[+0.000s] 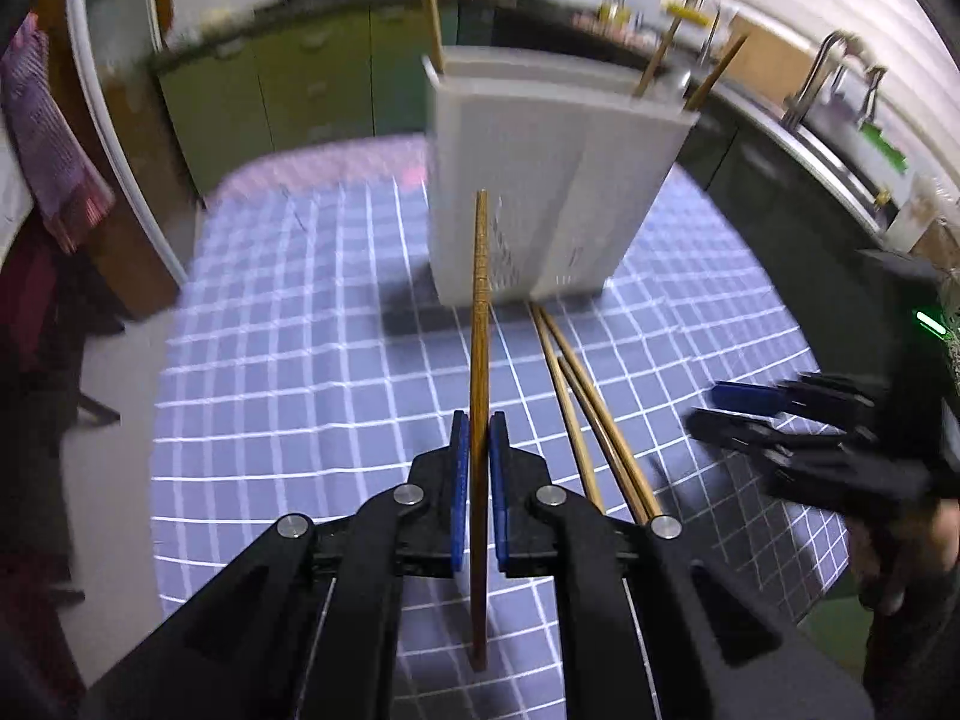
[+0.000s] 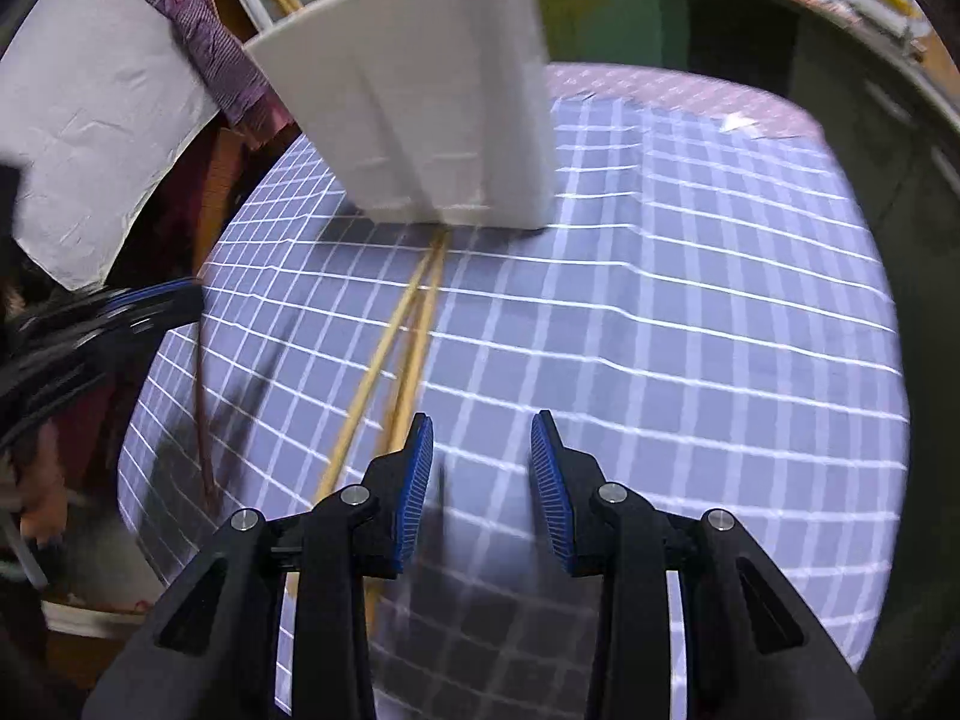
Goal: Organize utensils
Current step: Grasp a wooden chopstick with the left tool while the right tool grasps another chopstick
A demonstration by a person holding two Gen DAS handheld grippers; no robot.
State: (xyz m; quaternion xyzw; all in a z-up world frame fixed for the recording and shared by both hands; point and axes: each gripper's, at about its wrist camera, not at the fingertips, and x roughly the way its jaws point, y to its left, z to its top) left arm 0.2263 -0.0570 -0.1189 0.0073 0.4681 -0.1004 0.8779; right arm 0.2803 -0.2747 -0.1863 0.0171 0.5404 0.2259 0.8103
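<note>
The left gripper (image 1: 479, 438) is clamped on a brown chopstick (image 1: 480, 324) (tip toward twelve o'clock) before the white holder (image 1: 540, 180); loose chopsticks (image 1: 588, 414) lie on the checked cloth (image 1: 300, 360) at four o'clock. The right gripper (image 2: 482, 450) hangs apart, empty.

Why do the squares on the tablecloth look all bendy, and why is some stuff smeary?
Left wrist view: the fisheye lens curves the checked tablecloth; the white holder and right gripper smear from motion, while the held chopstick stays sharp. Right wrist view: same bending; the loose chopsticks and the left gripper blur.
</note>
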